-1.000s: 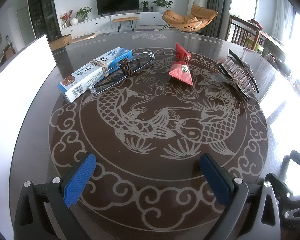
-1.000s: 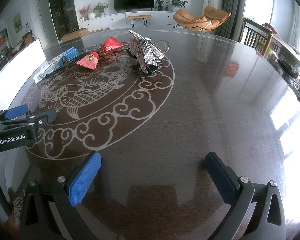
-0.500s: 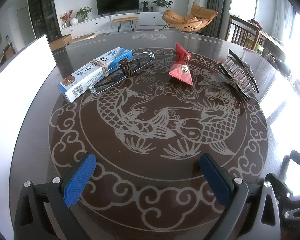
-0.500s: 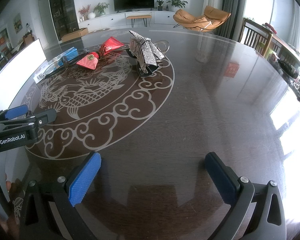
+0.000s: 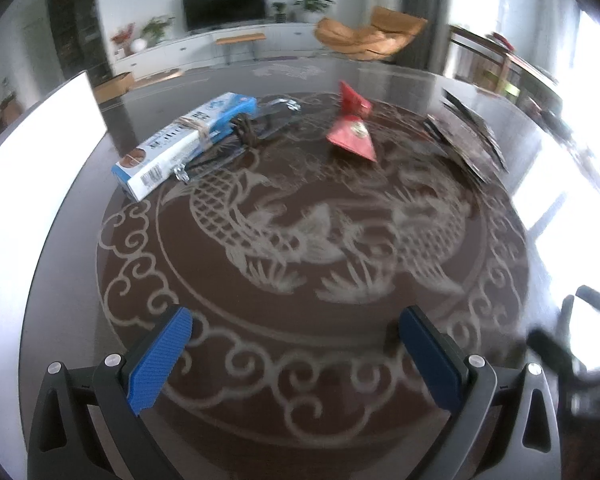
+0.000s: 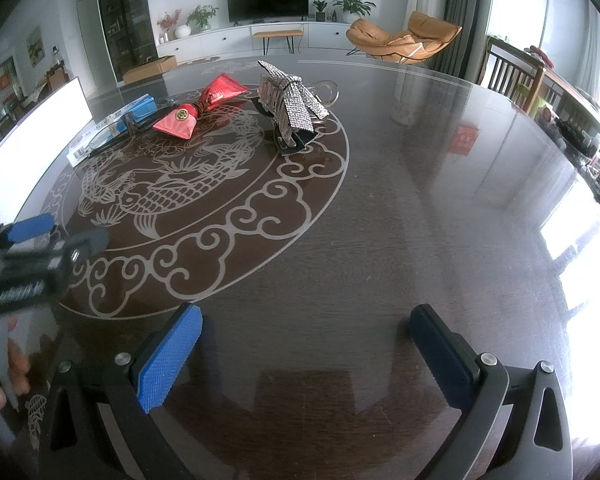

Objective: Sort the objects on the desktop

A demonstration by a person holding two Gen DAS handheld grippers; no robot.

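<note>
On the dark round table lie a blue and white box (image 5: 184, 144), a pair of glasses (image 5: 240, 136) with a brown band beside it, a red foil pouch (image 5: 352, 132) and a sparkly hair clip (image 5: 468, 140). In the right wrist view the box (image 6: 112, 128), the pouch (image 6: 198, 110) and the hair clip (image 6: 292, 108) lie far ahead at the upper left. My left gripper (image 5: 296, 356) is open and empty, well short of the objects. My right gripper (image 6: 308, 352) is open and empty over bare table. The left gripper (image 6: 24, 256) shows blurred at the right view's left edge.
A white board (image 5: 32, 148) stands along the table's left edge. Wooden chairs (image 6: 512, 76) stand beyond the far right rim. The table (image 6: 440, 200) carries a pale fish pattern in a ring.
The left gripper has started to move; its view is now blurred and slightly shifted. The right gripper and the objects have stayed put.
</note>
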